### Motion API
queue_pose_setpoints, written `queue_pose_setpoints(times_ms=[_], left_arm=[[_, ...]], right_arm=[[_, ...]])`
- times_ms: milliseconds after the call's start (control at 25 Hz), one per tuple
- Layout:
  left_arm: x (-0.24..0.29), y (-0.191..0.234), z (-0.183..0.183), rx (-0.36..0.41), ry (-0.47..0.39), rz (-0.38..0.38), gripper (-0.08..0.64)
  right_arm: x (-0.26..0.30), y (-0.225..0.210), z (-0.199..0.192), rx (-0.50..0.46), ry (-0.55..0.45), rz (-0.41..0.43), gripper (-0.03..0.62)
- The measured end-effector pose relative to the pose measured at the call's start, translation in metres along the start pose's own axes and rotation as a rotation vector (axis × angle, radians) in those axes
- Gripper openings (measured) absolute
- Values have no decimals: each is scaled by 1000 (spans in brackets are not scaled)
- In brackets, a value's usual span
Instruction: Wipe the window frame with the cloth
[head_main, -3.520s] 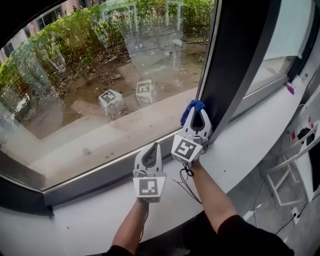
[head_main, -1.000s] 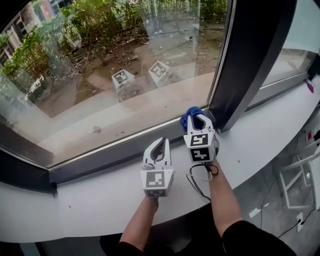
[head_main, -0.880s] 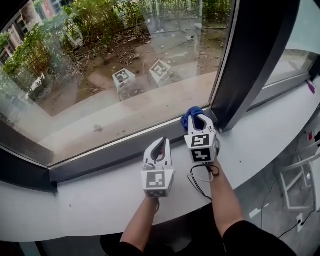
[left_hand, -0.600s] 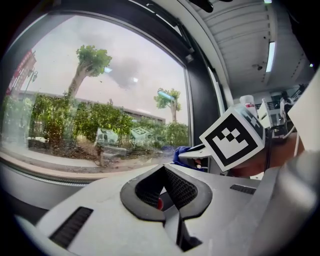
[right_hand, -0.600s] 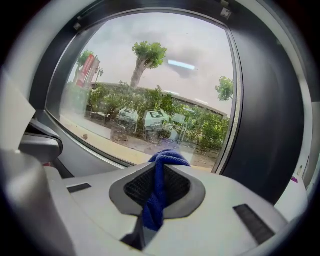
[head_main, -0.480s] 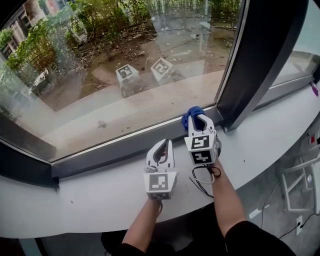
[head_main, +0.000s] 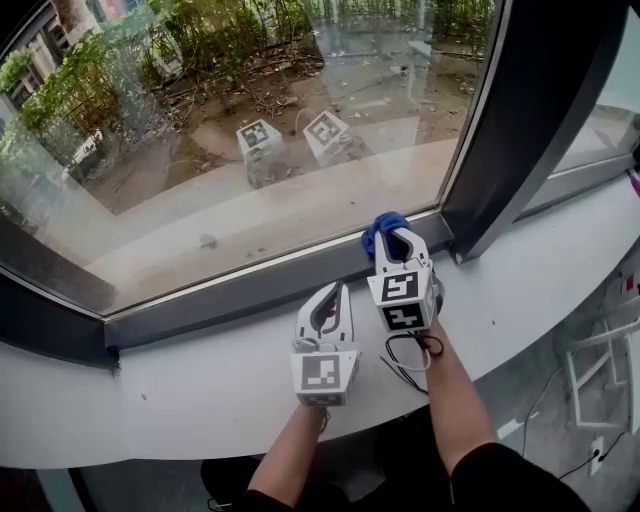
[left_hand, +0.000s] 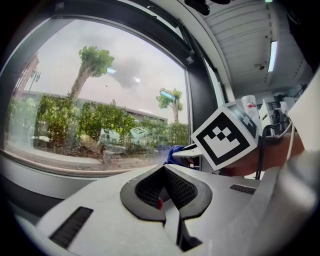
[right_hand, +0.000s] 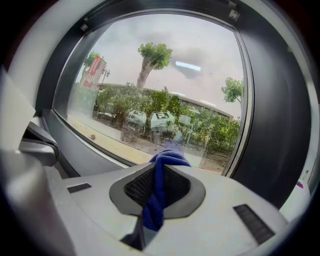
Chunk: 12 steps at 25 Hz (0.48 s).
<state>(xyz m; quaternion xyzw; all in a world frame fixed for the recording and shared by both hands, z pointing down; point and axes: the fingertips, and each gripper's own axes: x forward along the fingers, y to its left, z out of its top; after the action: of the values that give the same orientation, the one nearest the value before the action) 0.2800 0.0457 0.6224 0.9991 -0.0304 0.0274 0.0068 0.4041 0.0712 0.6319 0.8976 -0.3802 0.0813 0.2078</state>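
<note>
White sill (head_main: 200, 390) under dark grey window frame (head_main: 250, 288). At one o'clock, right claw (head_main: 399, 238) clamps bunched blue cloth (head_main: 378, 226); left claw (head_main: 335, 292) closed, empty. Dragging could tug cloth free.

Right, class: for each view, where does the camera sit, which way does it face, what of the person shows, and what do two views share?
Head view: on the head, looking steeply down at sill and window frame; both forearms, left gripper, right gripper.
Left gripper view: on the left gripper, facing the glass along shut, empty jaws; right gripper and forearm show.
Right gripper view: on the right gripper, facing the glass; jaws shut on cloth.
Shared: all three show the cloth.
</note>
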Motion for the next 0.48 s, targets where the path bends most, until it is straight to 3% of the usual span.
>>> queue_pose_setpoints(times_ms=[480], left_arm=[[-10, 9, 0, -3, 2, 30, 5]], right_arm=[[0, 18, 7, -51, -7, 44, 23]])
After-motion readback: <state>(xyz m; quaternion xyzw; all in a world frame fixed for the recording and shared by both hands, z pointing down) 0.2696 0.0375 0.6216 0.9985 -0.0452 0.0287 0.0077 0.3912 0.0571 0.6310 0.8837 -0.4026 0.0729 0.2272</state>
